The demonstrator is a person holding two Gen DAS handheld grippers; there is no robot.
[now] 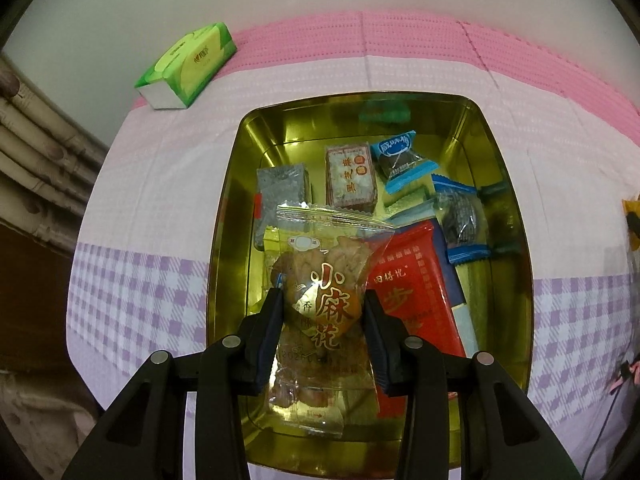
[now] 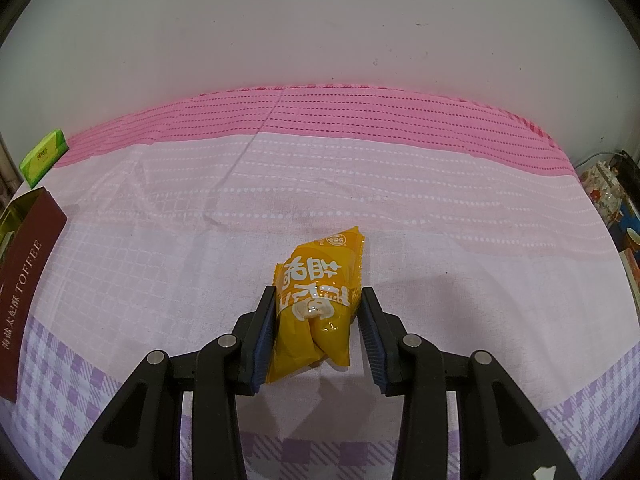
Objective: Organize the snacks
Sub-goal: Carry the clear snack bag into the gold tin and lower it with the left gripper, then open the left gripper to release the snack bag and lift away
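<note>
Snacks in the tin: six or so lay in the gold tin point(image 1: 516, 216) at frame centre — a grey packet point(image 1: 282, 186), a brown-patterned packet point(image 1: 351, 176), two blue-ended dark sweets point(image 1: 402, 160) point(image 1: 462, 220), a red packet point(image 1: 416, 292), and a yellow one largely hidden.
Snacks outside: one orange packet point(image 2: 320, 300), lying on the cloth at lower centre of the right view.
Left gripper point(image 1: 323, 312): jaws narrowed, pads pressed on both sides of a clear twisted-dough snack bag point(image 1: 320, 280), held over the tin's near end.
Right gripper point(image 2: 318, 308): jaws partly apart around the orange packet; the left pad touched it, the right pad stood just clear.
Other items: one green tissue pack point(image 1: 188, 66) at upper left; one maroon toffee lid point(image 2: 28, 280) at the left edge of the right view.
Surface: a cloth point(image 2: 440, 208) banded pink, pale pink and lilac check.
Room: a plain pale wall point(image 2: 320, 20) behind.
</note>
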